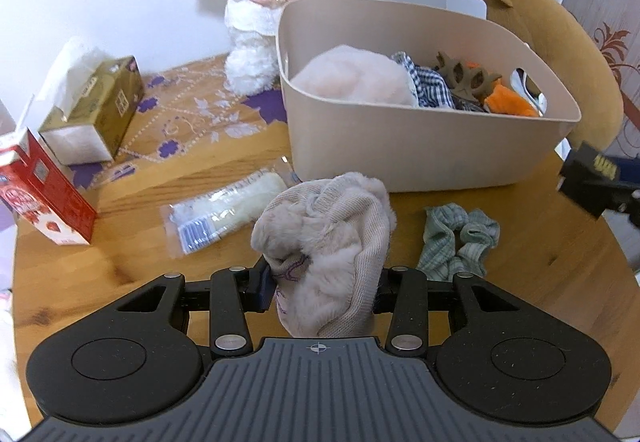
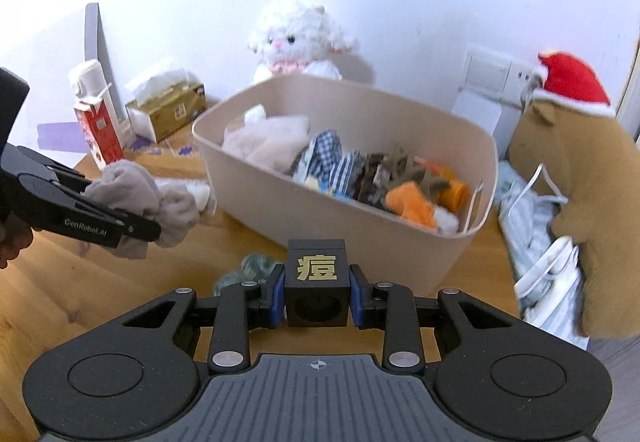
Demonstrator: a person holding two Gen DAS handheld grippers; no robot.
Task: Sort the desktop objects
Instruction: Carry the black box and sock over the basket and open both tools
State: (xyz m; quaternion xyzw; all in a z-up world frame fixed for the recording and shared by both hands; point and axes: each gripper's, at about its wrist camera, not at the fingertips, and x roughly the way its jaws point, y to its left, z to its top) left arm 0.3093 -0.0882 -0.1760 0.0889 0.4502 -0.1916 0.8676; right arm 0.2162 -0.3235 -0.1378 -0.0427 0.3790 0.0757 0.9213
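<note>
Currently left gripper (image 1: 323,284) clamps fuzzy pink sock (image 1: 326,238); right gripper (image 2: 317,296) clamps black box (image 2: 317,288), both near beige bin (image 2: 400,242).

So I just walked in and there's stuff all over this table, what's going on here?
A person is tidying the wooden table with two handheld grippers. The left gripper is shut on a fuzzy pinkish sock; the right gripper is shut on a small black cube. Both are in front of the beige bin, which already holds soft items. A green sock and a plastic packet lie on the table.
</note>
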